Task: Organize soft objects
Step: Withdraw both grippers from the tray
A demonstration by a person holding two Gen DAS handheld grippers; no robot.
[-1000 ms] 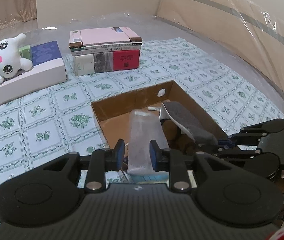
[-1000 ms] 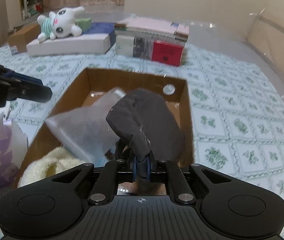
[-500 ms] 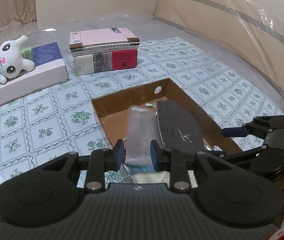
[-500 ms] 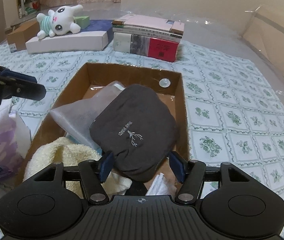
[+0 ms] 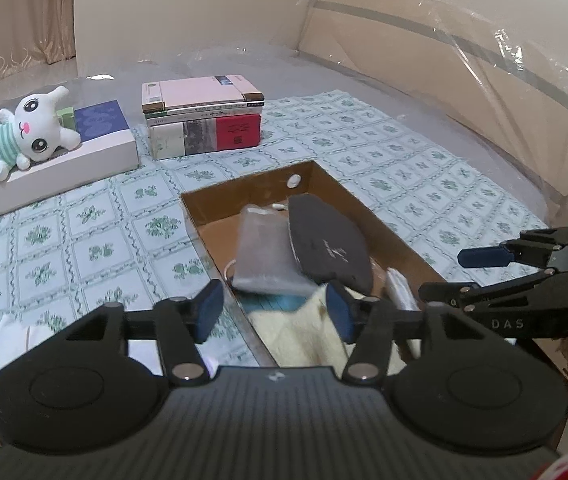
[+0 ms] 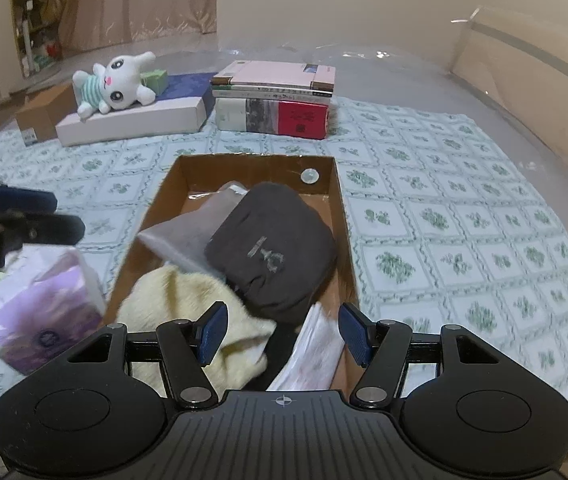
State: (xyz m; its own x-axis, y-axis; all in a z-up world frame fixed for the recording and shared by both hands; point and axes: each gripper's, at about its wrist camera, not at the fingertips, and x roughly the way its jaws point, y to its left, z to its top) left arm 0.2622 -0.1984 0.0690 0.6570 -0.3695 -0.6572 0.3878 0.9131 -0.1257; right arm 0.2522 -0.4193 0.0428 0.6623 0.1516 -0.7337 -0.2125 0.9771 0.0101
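We see both jaws just opened with nothing between them, the left gripper (image 5: 273, 314) and right gripper (image 6: 281, 334) low in frame, the dark pouch (image 6: 269, 250) (long axis pointing away) lying straight ahead in the cardboard box (image 6: 342, 216), nearer the right.
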